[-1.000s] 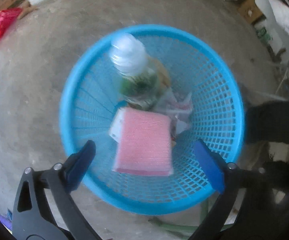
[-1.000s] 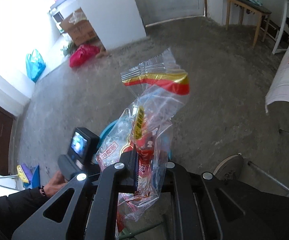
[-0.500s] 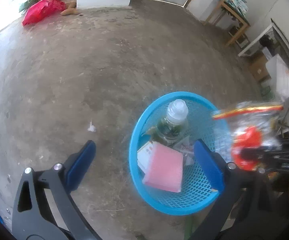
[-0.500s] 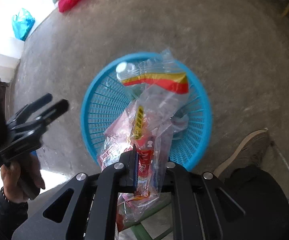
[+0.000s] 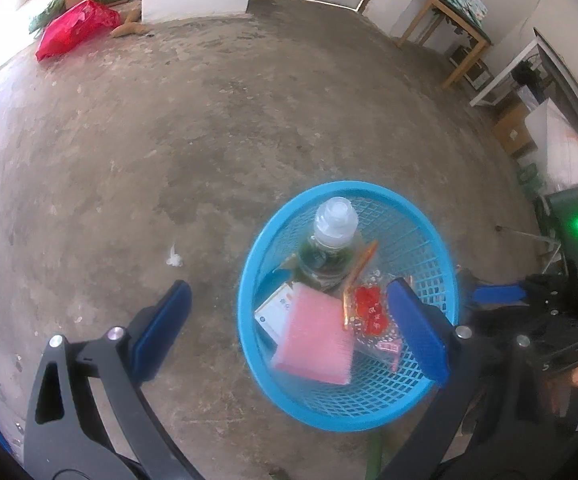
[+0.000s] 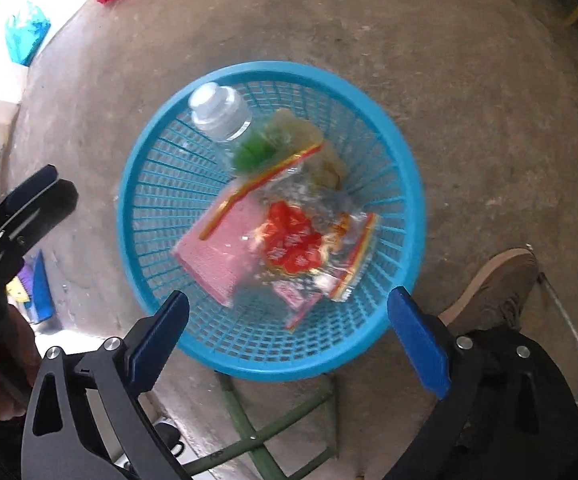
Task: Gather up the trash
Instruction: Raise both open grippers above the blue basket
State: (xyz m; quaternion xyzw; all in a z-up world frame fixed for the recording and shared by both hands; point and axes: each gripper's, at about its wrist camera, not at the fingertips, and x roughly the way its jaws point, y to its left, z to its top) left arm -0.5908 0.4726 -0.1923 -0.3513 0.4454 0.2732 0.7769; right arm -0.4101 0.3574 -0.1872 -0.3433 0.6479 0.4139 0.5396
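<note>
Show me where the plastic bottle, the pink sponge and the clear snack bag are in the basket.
plastic bottle (image 6: 219,112): right wrist view, on its cap.
pink sponge (image 5: 315,346): left wrist view, on its top face.
clear snack bag (image 6: 293,242): right wrist view, on its red print.

1. A bare concrete floor (image 5: 193,128) is carrying everything.
2. A blue basket (image 6: 405,168) is sitting on it.
3. A white scrap (image 5: 174,258) is lying left of the basket.
4. A red bag (image 5: 74,29) is lying by the far wall.

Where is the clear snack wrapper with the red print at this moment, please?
In the right wrist view, the snack wrapper lies inside the blue basket, on top of the pink sponge and just below the plastic bottle.
</note>
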